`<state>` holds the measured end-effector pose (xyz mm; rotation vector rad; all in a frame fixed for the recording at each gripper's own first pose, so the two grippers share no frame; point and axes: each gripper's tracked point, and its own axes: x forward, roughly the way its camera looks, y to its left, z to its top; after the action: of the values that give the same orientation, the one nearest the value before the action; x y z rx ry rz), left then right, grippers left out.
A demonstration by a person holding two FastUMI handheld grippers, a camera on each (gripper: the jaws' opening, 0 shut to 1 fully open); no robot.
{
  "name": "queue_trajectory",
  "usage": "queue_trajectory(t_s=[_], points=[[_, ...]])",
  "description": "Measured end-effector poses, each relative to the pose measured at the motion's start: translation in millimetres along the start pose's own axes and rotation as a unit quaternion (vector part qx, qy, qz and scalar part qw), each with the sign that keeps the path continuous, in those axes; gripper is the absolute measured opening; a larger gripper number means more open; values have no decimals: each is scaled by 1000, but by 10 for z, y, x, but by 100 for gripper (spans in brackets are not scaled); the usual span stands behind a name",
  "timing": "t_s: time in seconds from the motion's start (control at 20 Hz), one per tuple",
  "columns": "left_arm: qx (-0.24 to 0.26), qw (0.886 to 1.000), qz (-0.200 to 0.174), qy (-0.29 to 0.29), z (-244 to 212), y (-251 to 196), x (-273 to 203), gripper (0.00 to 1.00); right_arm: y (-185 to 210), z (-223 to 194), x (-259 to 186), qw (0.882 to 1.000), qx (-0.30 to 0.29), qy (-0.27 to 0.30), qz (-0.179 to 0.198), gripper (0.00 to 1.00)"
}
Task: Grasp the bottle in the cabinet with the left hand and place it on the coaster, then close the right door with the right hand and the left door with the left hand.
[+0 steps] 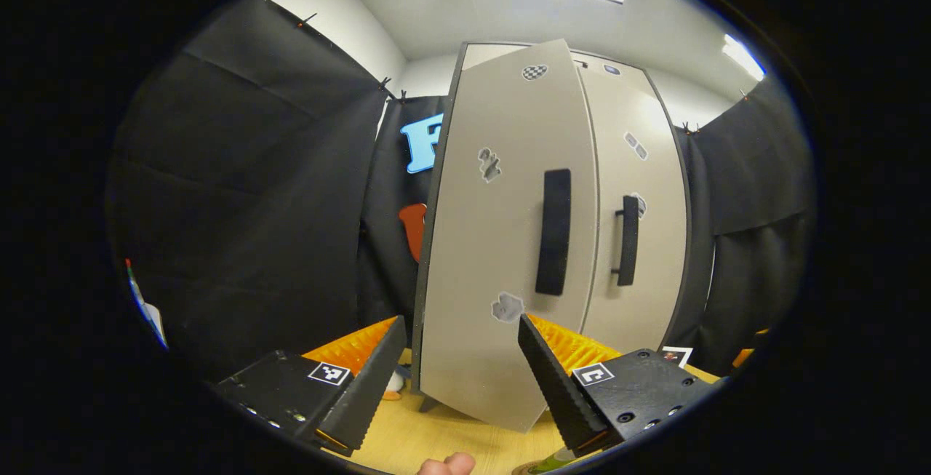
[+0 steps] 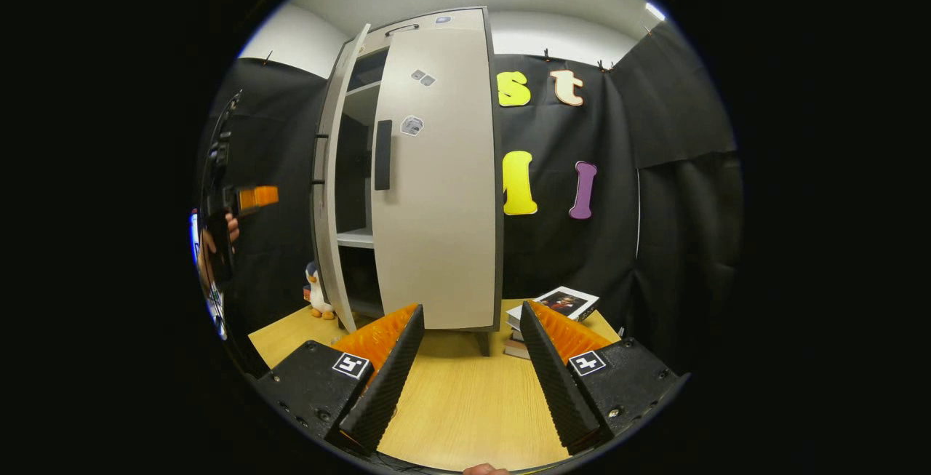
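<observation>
Cabinet [image 2: 436, 191] upright on wooden table [image 2: 465, 395]; right door [image 2: 440, 191] shut flush, left door [image 1: 502, 242] ajar, swung partway out. Left gripper [image 1: 462, 366] spread wide, holding nothing, just before left door's face. Right gripper [image 2: 469, 358] likewise wide, empty, well back. Bottle hidden.

Colours you're looking at:
Cabinet doors: left door [image 1: 502, 242] and right door [image 2: 436, 198] both pale grey-beige; black handles [image 1: 553, 231]; table [image 2: 465, 395] light yellowish wood; penguin toy [image 2: 318, 291] white with black and an orange beak; book stack [image 2: 556, 308], top cover white with a dark picture.
</observation>
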<state>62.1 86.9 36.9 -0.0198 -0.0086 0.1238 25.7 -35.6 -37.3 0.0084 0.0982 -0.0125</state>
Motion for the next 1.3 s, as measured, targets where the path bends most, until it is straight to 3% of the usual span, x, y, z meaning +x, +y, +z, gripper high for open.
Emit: queue_trajectory(t_s=[0.05,0.2,0.35,0.4,0.55,0.6,0.8,0.85,0.95,1.05,1.1,1.2,1.25,1.3], points=[[-7,1000,-9,7,-151,-134,-112,100,2,0,5,1000,1,1,0,82],[11,1000,-13,9,-456,-346,-361,95,-16,-14,-8,1000,5,2,-2,82],[18,1000,-16,8,-545,-481,-460,99,-49,-67,-54,1000,6,13,-3,82],[20,1000,-20,5,-547,-516,-478,95,-78,-98,-80,1000,4,18,-5,82],[23,999,-30,1,-540,-620,-534,95,-163,-165,-146,1000,5,26,-17,82],[21,999,-33,3,-554,-654,-536,99,-168,-180,-174,999,11,26,-17,82],[22,999,-38,7,-550,-735,-580,95,-201,-136,-222,1000,15,21,-18,82],[23,999,-39,8,-552,-738,-592,99,-217,-127,-229,1000,14,20,-19,82],[26,999,-38,7,-542,-736,-597,95,-228,-140,-241,999,17,19,-19,82],[31,999,-38,5,-523,-747,-619,99,-230,-142,-249,999,22,20,-17,82],[33,999,-38,6,-528,-753,-625,95,-223,-159,-260,999,24,20,-17,82],[36,999,-38,8,-532,-751,-628,95,-203,-163,-255,999,26,23,-13,82],[38,999,-38,8,-530,-749,-631,99,-187,-159,-257,999,26,23,-11,82],[40,998,-38,7,-524,-750,-635,95,-173,-149,-262,999,26,22,-9,82]])
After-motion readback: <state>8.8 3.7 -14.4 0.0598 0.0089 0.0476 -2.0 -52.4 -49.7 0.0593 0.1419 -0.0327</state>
